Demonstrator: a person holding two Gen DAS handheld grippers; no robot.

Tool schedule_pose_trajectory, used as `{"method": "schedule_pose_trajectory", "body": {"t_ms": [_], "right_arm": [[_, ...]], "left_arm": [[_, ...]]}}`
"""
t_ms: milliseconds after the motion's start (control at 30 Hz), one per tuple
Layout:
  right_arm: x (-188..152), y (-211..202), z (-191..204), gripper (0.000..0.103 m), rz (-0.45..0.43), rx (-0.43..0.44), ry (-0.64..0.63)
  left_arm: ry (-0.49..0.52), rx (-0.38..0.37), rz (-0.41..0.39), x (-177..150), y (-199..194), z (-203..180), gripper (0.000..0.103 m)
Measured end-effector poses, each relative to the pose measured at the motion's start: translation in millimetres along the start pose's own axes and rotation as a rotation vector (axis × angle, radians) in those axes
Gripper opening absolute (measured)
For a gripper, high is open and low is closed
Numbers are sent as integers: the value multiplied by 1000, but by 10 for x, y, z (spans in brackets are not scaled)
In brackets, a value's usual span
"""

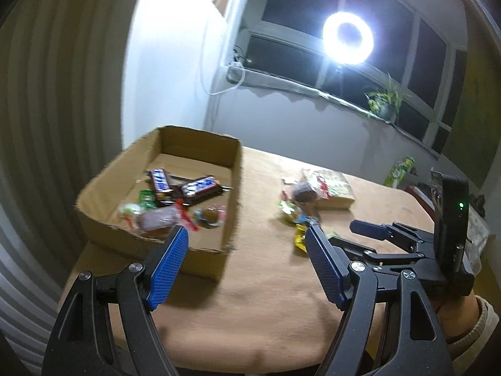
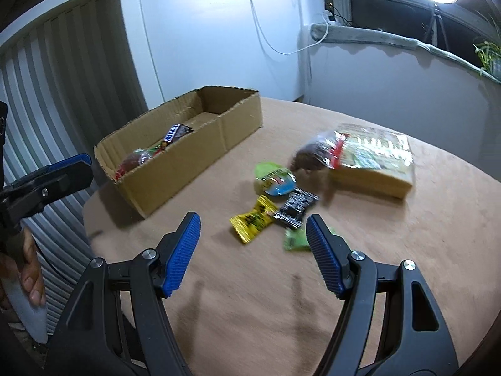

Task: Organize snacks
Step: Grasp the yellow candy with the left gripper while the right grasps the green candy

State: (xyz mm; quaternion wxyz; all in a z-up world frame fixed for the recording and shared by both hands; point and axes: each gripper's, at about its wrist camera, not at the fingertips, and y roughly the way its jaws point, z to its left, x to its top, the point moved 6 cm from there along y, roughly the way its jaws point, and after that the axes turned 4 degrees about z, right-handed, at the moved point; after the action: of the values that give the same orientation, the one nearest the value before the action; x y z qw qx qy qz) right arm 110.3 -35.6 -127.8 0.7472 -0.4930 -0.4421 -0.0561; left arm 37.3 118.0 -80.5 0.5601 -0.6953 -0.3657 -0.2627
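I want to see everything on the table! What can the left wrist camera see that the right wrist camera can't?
Only the left wrist view looks down into the cardboard box, showing both chocolate bars whole and a round candy. It also shows a green carton.

Only the right wrist view clearly shows the black packet and the green packet.

Both show the table, the yellow candy, the big cracker pack, the ring light, and open, empty tongs: left, right.

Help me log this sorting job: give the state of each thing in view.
Cardboard box: open, partly filled with snacks.
Yellow candy: wrapped, on table.
Black packet: sealed, on table.
Wafer pack: sealed, lying flat.
Left gripper: open, empty.
Right gripper: open, empty.
Ring light: on.
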Motion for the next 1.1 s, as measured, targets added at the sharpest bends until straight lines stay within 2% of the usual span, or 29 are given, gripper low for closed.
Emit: {"method": "schedule_pose_trajectory", "body": {"t_ms": [333,533,700,833,1033,1100], "right_arm": [[-161,25,-313,73,43,-29,39],[-251,154,-494,78,107,-56,65],[-235,268,-563,77,129,-78,64],[-179,339,-619,77,141,-55,72],[-73,456,-528,77,159,-44,11],[-78,508,-502,77,175,-37,-2]], "left_arm": [[82,-43,74,-133,285,-420,77],[115,-72,146,-218,579,-612,77],[128,-105,209,-256,866,-724,77],[118,-123,226,-206,984,-689,77],[76,-153,235,-157,1049,-564,77],[69,-159,232,-164,1065,-533,72]]}}
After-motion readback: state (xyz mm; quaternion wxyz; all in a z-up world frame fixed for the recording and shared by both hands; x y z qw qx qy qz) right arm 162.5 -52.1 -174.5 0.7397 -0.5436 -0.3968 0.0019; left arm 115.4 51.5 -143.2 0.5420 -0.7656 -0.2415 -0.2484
